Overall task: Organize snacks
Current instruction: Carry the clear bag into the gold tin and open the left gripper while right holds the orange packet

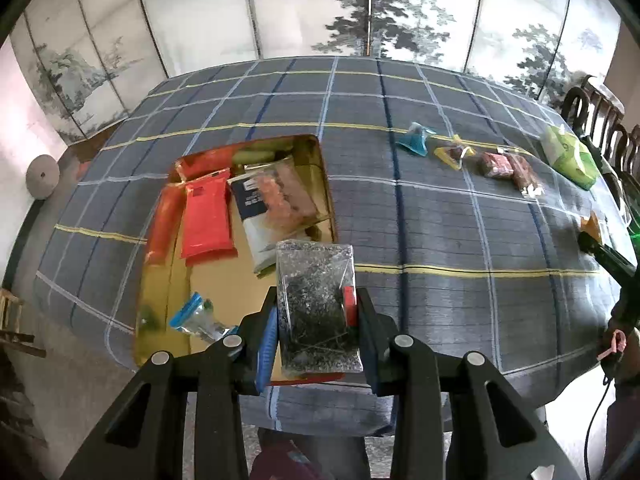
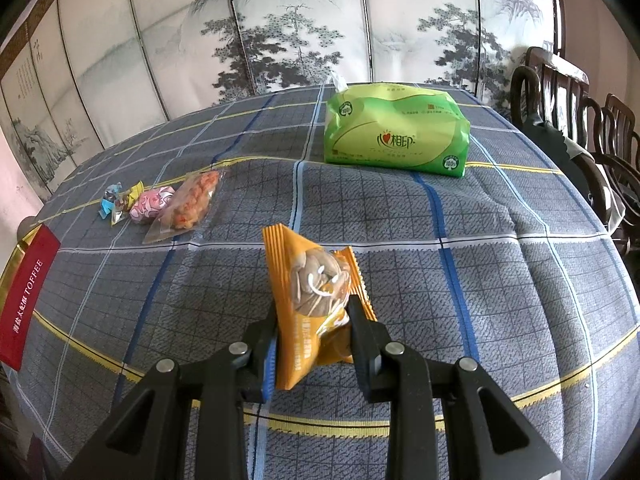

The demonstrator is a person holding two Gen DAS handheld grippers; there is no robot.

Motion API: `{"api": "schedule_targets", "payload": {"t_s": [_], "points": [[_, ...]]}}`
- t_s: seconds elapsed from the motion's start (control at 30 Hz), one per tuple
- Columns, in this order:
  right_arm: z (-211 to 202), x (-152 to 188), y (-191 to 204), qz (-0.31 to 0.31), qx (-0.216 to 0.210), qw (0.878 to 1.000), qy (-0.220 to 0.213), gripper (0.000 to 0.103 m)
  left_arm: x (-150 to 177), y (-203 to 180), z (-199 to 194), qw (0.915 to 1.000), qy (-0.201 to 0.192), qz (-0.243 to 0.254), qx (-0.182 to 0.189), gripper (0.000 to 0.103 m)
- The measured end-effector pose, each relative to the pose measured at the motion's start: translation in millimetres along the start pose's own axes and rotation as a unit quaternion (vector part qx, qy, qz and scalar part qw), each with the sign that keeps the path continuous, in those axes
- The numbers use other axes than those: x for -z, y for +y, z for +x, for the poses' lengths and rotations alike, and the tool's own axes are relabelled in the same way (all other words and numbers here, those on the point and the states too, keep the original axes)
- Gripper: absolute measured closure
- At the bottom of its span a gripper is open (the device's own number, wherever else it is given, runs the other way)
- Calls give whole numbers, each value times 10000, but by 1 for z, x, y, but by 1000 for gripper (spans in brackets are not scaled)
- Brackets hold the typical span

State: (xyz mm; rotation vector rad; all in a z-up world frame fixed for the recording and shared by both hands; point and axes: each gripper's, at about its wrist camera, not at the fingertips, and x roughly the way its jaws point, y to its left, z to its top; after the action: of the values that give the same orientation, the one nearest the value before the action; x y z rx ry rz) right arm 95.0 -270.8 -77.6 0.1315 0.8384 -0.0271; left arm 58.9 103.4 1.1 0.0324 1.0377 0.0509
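Observation:
My left gripper (image 1: 316, 312) is shut on a clear packet of dark snack (image 1: 316, 304), held above the near right corner of a gold tin (image 1: 316, 152). The tin holds a red packet (image 1: 206, 216), a white-and-navy packet (image 1: 276, 204) and a small blue-ended packet (image 1: 192, 318). My right gripper (image 2: 314, 316) is shut on an orange snack packet (image 2: 316, 300), lifted over the checked tablecloth (image 2: 440, 280). The right gripper also shows at the far right of the left wrist view (image 1: 592, 236). Small wrapped snacks (image 2: 168, 204) lie in a row to its left.
A green tissue pack (image 2: 396, 128) sits at the far side of the table. The red toffee tin lid (image 2: 24, 296) lies at the left edge. Dark wooden chairs (image 2: 580, 120) stand at the right. A painted folding screen (image 2: 280, 20) stands behind the table.

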Motion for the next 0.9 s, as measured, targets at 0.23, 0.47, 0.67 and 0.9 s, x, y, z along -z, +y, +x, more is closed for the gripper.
{"api": "schedule_targets", "payload": {"t_s": [0.23,0.47,0.67,0.9], "points": [[0,0,0,-4,4,10000,2,73,-1,11,7,9999,31,-115,-101,71],[0,0,1,-4,7,10000,3,74,-2,22,14,9995,43,-179,-247,71],[0,0,2,-6,11,10000,4,73,-2,29,23,9992,62,-207,-340,71],[0,0,3,-9,16,10000,5,74,-2,39,37,9987,105,-259,-428,71]]}}
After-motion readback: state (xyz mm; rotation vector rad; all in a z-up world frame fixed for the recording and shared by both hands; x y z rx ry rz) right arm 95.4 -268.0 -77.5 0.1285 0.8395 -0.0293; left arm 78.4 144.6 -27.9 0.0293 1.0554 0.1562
